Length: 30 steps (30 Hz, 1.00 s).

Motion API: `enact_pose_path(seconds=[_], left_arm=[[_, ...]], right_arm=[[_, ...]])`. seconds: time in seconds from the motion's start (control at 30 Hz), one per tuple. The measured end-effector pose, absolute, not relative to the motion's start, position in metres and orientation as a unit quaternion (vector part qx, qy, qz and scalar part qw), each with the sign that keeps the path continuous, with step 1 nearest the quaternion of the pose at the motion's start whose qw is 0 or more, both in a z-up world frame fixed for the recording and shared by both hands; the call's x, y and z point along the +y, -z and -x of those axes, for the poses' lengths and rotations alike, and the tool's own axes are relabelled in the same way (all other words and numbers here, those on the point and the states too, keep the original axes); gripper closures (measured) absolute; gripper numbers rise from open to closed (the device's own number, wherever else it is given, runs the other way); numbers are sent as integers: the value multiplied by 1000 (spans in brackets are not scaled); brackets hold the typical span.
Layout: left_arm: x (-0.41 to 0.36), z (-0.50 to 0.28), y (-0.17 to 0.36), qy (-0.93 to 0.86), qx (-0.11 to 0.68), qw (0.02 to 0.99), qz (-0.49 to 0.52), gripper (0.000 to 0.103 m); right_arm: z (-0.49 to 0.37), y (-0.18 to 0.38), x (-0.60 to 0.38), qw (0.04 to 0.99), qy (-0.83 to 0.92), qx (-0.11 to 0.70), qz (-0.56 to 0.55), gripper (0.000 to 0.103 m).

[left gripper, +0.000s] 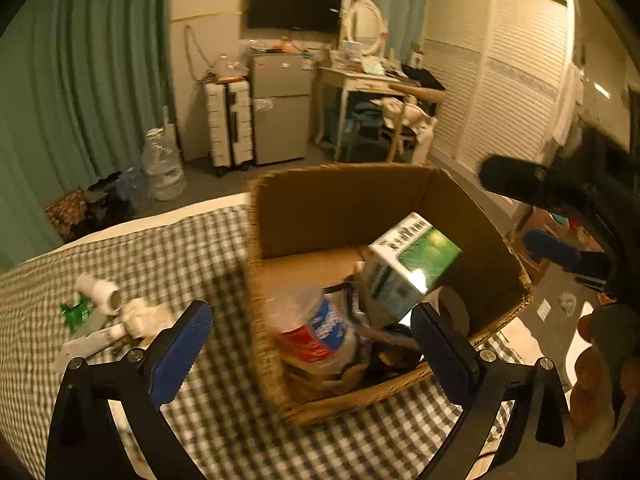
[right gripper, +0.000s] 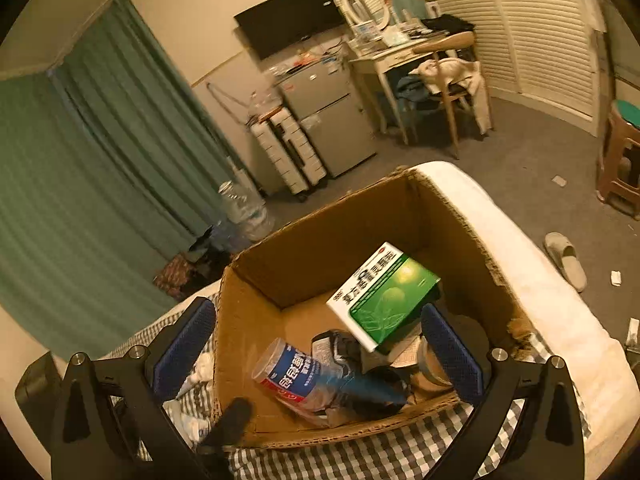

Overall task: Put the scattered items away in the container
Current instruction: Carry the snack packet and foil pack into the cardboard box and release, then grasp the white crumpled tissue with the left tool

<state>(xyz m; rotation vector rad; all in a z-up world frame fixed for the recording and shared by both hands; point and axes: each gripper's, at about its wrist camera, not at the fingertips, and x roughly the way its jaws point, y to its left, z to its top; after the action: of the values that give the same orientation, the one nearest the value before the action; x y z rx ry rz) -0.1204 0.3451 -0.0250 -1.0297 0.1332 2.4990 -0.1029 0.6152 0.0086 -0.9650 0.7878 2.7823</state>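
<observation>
Brown cardboard box [right gripper: 320, 240] on a grey-and-white checked bedcover [left gripper: 180, 248]. Green-and-white carton [right gripper: 384, 294] inside, beside a clear bottle [right gripper: 304, 380] with a blue, red and white label. Blue pads on black gripper fingers [left gripper: 180, 354]. Teal curtain [left gripper: 80, 80], black television [left gripper: 294, 4], silver fridge [left gripper: 280, 108], white slatted wardrobe doors [left gripper: 520, 72].

A bed with a grey and white checked cover [left gripper: 168, 256] carries the things. An open brown cardboard box [left gripper: 332, 208] stands on it near the white edge of the mattress [right gripper: 540, 292]. Beside the box lie a small white plastic bottle [left gripper: 98, 288], a green wrapper [left gripper: 75, 312] and some crumpled white paper [left gripper: 142, 314].
</observation>
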Motion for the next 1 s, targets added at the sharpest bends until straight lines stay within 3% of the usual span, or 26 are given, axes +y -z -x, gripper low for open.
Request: enact_pose_path(seconds=[0.17, 0.5, 0.77, 1.0], left_arm=[[288, 94, -17, -933, 51, 145, 325, 1], [178, 25, -72, -961, 64, -3, 268, 0], [111, 18, -43, -957, 13, -25, 288, 0], [69, 38, 36, -933, -15, -19, 359, 0]], right_arm=[[86, -34, 598, 44, -931, 214, 292, 0], [44, -88, 492, -65, -964, 94, 240, 0], [43, -71, 414, -123, -952, 42, 276, 0], [65, -35, 390, -124, -938, 35, 322, 0]])
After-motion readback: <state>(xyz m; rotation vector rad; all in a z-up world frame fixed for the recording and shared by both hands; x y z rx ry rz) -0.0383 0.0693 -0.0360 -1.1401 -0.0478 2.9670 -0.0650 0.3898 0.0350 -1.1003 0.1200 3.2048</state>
